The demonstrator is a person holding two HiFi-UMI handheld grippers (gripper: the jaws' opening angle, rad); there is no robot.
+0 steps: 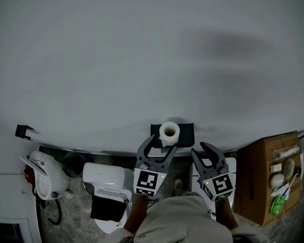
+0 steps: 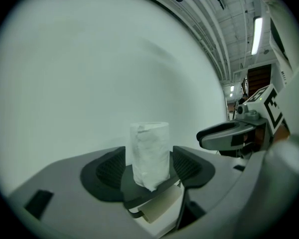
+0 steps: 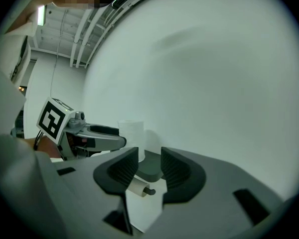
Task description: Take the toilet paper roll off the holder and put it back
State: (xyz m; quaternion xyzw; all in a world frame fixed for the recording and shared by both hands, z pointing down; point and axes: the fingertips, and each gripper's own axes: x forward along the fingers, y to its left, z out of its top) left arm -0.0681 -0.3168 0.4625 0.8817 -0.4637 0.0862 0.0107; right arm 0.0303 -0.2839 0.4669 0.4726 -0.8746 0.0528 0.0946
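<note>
Left claw (image 1: 158, 147) is wide open and holds nothing. The toilet paper roll (image 1: 169, 131) stands upright on the black holder shelf (image 1: 186, 130) on the wall (image 1: 142, 59), lined up with the gap at the claw's tips. I see no contact. Right claw (image 1: 206, 155) is near the shelf's right edge, partly open and empty.

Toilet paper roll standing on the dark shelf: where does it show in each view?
Head view: toilet paper roll low centre, just past the left hand-held gripper.
Left gripper view: roll at centre, between the open jaws.
Right gripper view: roll left of centre, beyond the jaws.
Shared landmark: the dark shelf it stands on.
</note>
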